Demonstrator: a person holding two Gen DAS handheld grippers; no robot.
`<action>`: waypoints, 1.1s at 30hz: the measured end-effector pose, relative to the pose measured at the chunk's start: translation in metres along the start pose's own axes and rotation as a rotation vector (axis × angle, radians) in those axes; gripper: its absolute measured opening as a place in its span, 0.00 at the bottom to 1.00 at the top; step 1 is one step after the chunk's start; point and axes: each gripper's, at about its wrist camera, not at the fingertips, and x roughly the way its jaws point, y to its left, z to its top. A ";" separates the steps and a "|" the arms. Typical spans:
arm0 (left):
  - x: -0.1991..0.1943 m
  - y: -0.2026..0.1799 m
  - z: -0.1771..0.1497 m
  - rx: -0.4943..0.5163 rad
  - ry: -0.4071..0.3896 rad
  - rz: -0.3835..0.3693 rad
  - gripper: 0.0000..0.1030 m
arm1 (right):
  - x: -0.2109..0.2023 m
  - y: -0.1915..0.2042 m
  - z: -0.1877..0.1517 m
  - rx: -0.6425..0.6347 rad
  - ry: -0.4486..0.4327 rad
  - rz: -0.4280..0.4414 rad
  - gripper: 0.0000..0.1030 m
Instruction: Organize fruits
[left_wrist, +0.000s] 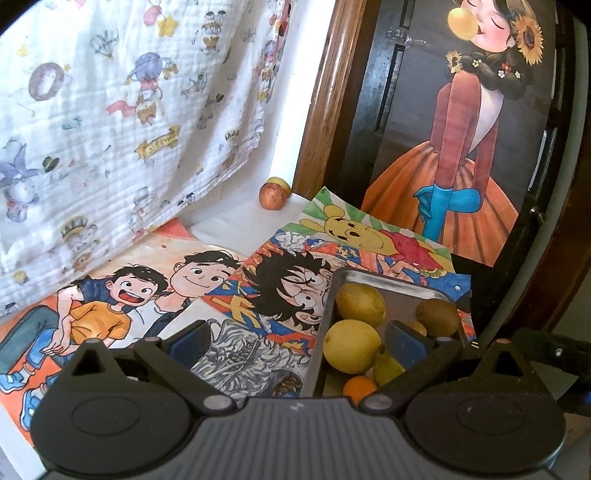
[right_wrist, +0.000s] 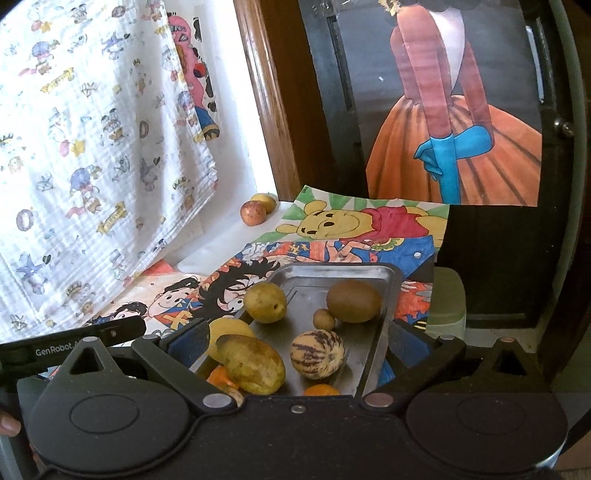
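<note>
Two tools, left tool (left_wrist: 295, 343) and right tool (right_wrist: 297, 341), both gape empty above the metal tray (right_wrist: 373, 354) of fruit; a red apple (right_wrist: 253, 213) sits at the counter's far edge.

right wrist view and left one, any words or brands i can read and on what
"GenRobot" on the black bar of the left gripper, seen in the right wrist view; the letters after it are cut off.
Yellow ribbon banners printed on the white cartoon cloth carry lettering, too blurred to read.
Nothing else is legible.
</note>
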 end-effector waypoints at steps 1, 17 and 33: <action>-0.002 0.000 -0.002 0.001 -0.002 0.002 0.99 | -0.003 0.001 -0.002 0.005 -0.002 -0.001 0.99; -0.039 0.007 -0.027 0.026 -0.022 0.012 0.99 | -0.042 0.015 -0.028 0.046 -0.036 -0.020 0.99; -0.063 0.023 -0.058 0.029 -0.056 0.017 0.99 | -0.062 0.041 -0.064 -0.024 -0.057 -0.059 0.99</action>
